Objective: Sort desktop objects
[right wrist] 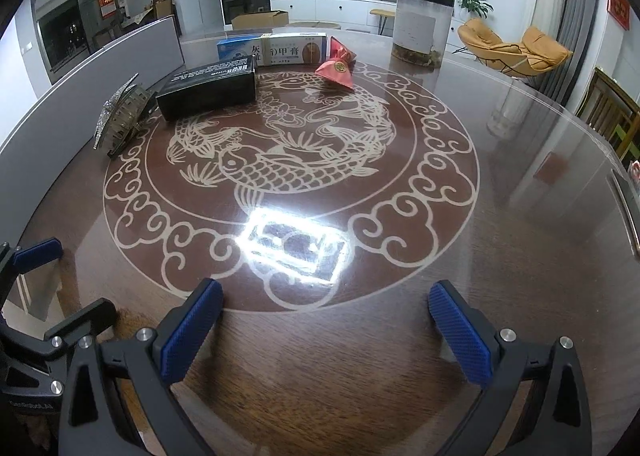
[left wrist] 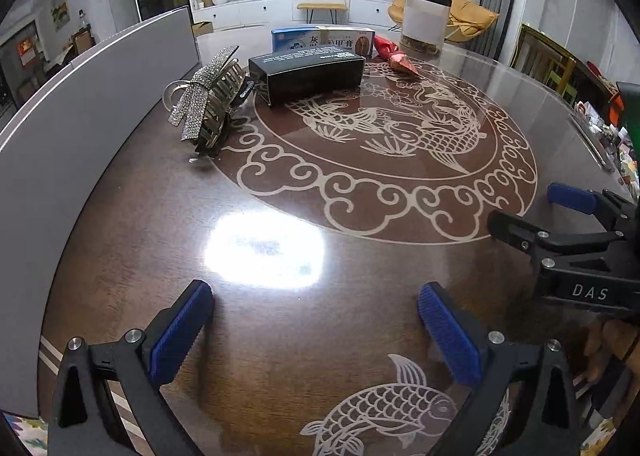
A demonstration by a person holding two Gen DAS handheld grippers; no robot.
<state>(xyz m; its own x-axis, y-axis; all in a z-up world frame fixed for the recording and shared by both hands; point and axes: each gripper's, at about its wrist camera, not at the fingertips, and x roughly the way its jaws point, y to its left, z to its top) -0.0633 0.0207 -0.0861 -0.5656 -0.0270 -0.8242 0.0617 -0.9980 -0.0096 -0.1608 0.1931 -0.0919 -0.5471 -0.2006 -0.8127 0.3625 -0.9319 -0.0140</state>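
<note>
Four things to sort, all lined along the far-left stretch of the round table (right wrist: 520, 215), well apart from both tools. Nearest: a rhinestone hair claw (left wrist: 210, 105) with a glittering bow, standing on its teeth beside the grey panel (left wrist: 80, 103). Just behind it, a black box (left wrist: 308, 71) lying flat, close to the claw — touching or not, hard to say from here. Further back, a blue-and-white medicine carton (left wrist: 324, 40) on its long side, partly hidden behind the black box. To the right of the carton, a red pouch (right wrist: 338, 69), slumped on its side. Beyond these, a tall clear jar (right wrist: 420, 29) with a dark lid near the far edge.

Left gripper (left wrist: 314, 330) low over the near edge, jaws spread wide, nothing between the blue pads (left wrist: 180, 336) — only bare wood and a fish motif beneath. Right gripper (right wrist: 326, 332) likewise splayed wide and holding nothing, pointing toward the centre medallion and the bright lamp glare. Both side by side, roughly level, aimed across the table; each visible at the edge of the other's view. All four objects ahead and left of the right gripper, ahead of the left one.
</note>
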